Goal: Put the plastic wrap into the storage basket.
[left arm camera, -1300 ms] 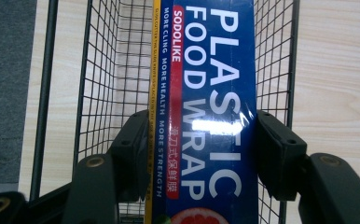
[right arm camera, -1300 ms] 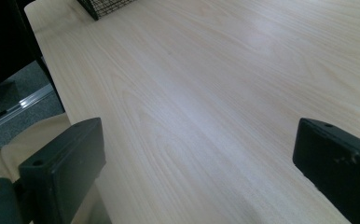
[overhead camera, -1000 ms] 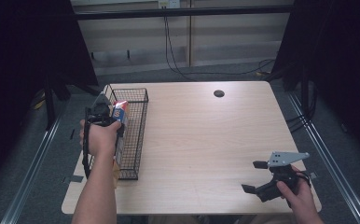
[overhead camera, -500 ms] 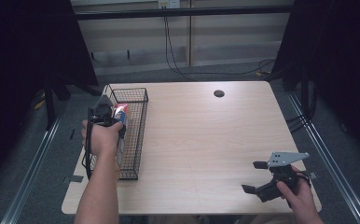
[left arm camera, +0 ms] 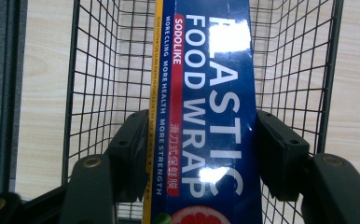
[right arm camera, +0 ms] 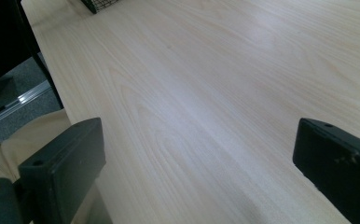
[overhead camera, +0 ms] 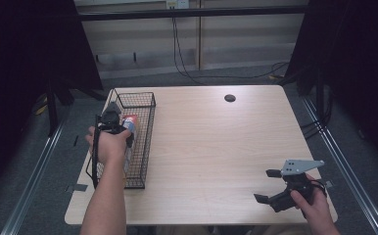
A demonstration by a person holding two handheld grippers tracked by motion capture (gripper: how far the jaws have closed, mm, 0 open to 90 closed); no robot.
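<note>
A blue box of plastic wrap (left arm camera: pixel 211 116) lies lengthwise inside a black wire basket (left arm camera: pixel 290 56). My left gripper (left arm camera: pixel 204 140) is shut on it, one pad against each long side. In the high view the left gripper (overhead camera: pixel 112 117) is over the far left part of the basket (overhead camera: pixel 145 147). The box (overhead camera: pixel 130 122) shows just right of it, with a red patch at its end. My right gripper (overhead camera: pixel 267 185) stands open low over the table's front right corner. Bare wood lies between its jaws in the right gripper view (right arm camera: pixel 197 158).
The light wooden table (overhead camera: pixel 216 147) has a round black cable hole (overhead camera: pixel 229 98) near its far edge. The basket stands along the left edge. Cables lie on the floor behind the table. Part of the person's trousers (right arm camera: pixel 10 140) shows past the table's front edge.
The left hand has shifted slightly to the right, toward the basket's inside, with the box still held. The right hand has stayed in place.
</note>
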